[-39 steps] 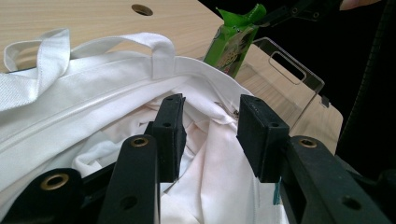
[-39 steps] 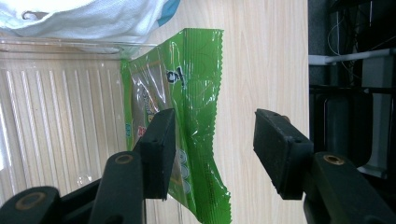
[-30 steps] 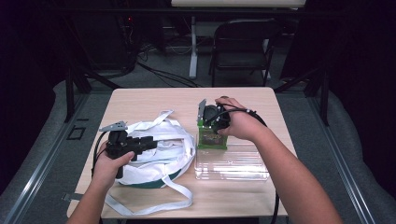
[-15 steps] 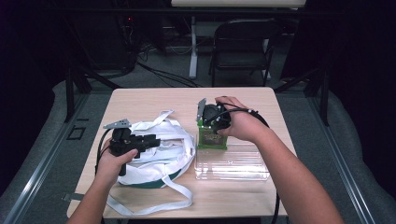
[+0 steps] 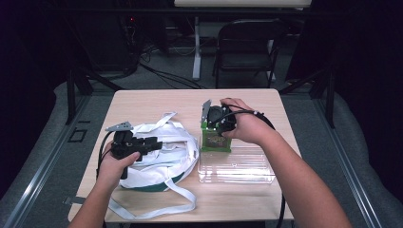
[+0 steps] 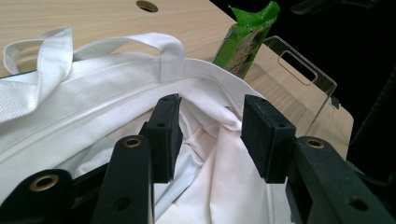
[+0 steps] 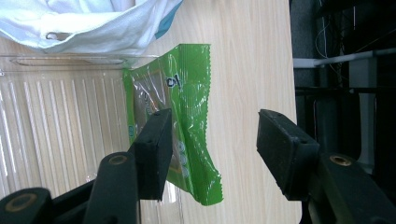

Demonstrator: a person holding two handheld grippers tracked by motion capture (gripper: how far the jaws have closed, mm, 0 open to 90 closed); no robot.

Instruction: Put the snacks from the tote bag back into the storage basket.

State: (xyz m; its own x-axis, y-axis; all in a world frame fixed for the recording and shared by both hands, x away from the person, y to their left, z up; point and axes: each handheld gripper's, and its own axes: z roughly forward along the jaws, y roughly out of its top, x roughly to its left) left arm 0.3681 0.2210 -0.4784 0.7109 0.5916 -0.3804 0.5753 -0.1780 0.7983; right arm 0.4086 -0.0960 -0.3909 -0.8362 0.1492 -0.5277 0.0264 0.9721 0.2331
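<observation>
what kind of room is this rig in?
Likely a lab or studio recording space: one small wooden table on grey floor, dark curtained surroundings, loose cables and a folding chair behind it.

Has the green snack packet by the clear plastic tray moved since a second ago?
No. The green snack packet stands in the same spot against the far edge of the clear plastic tray, under the right tongs.
</observation>
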